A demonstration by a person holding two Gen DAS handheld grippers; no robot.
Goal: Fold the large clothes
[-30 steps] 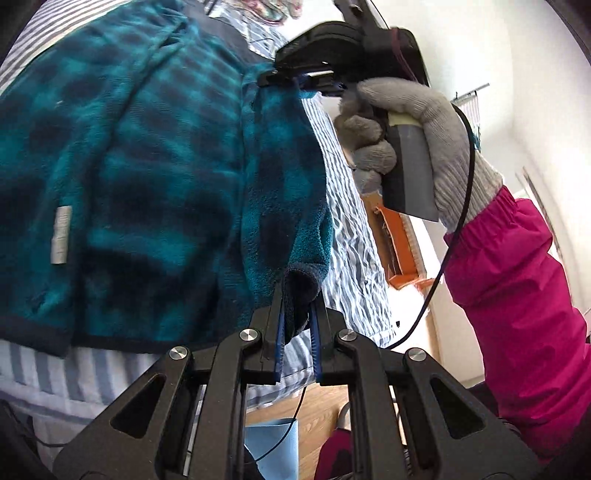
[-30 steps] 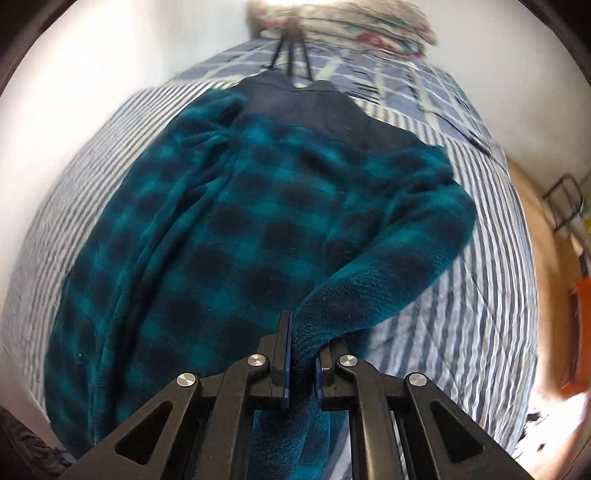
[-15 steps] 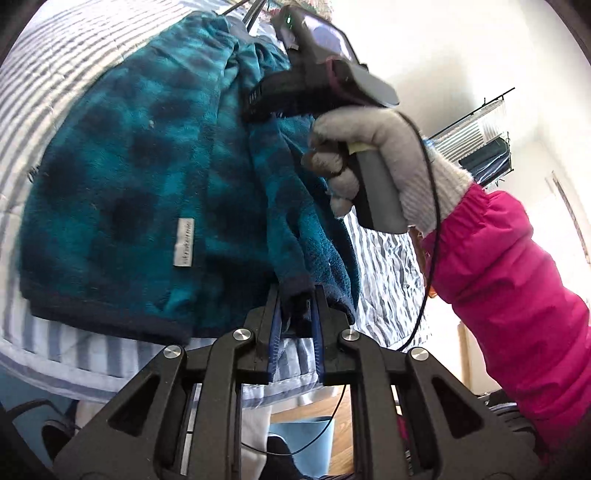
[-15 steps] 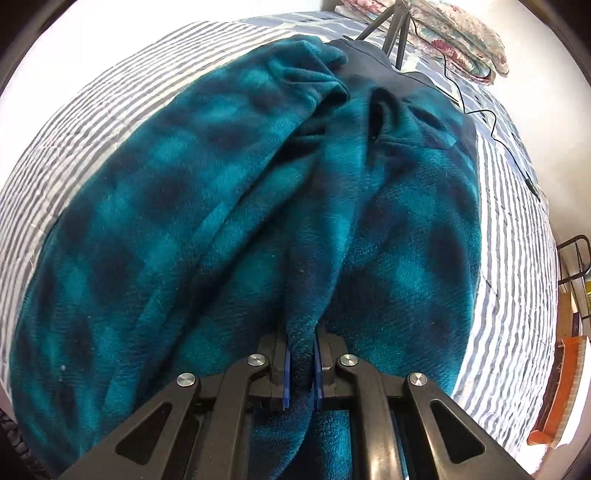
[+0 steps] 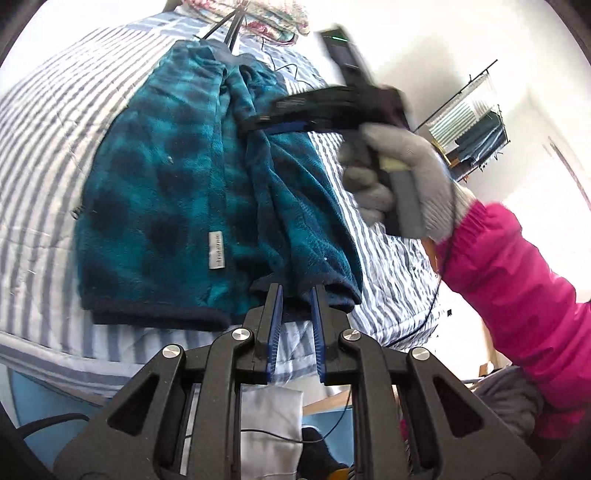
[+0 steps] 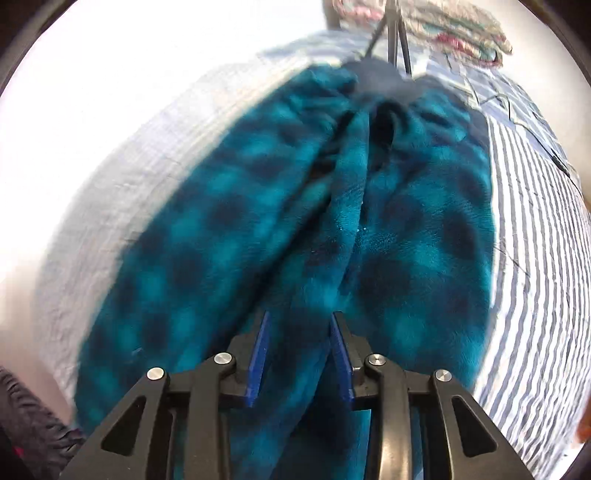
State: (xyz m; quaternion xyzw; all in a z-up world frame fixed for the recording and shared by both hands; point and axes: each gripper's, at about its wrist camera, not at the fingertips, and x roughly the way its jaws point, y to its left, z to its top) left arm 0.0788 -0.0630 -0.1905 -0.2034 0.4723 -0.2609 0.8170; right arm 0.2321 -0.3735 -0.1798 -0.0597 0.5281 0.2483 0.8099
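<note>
- Left wrist view, setting: a bed covered by a blue-and-white striped bedspread (image 5: pixel 48 155) is seen under white walls; a floral pillow (image 5: pixel 273 22) lies at the far end, the thin legs of a tripod (image 5: pixel 231 29) stand beside it, and a wire clothes rack (image 5: pixel 469 122) is seen at the right.
- Left wrist view, garment: a teal plaid fleece garment (image 5: pixel 166 192) is spread along the bed, its dark hem toward the camera and a small white label (image 5: pixel 215 250) sewn near that hem. One side is folded inward over the body as a long draped strip.
- Left wrist view, left gripper (image 5: pixel 296 295): the blue pads are set a narrow way apart, and the dark hem corner of the folded strip lies at the fingertips. Whether the pads press on it cannot be told.
- Left wrist view, right gripper (image 5: pixel 255 123): it is carried in a grey-gloved hand (image 5: pixel 402 181) with a pink sleeve (image 5: pixel 517 280) behind, motion-blurred, its fingers reaching onto the upper part of the folded strip.
- Right wrist view, setting: the same striped bedspread (image 6: pixel 535 229) fills the right side, a bright white wall is seen at the left, and the pillow (image 6: pixel 454 33) and tripod (image 6: pixel 395 33) at the top.
- Right wrist view, garment: the fleece (image 6: pixel 221 236) runs away from the camera toward its dark collar, a raised ridge of cloth leading up the middle.
- Right wrist view, right gripper (image 6: pixel 298 321): its jaws are opening; the ridge of fleece lies between the blue pads, which stand clear of it on both sides.
</note>
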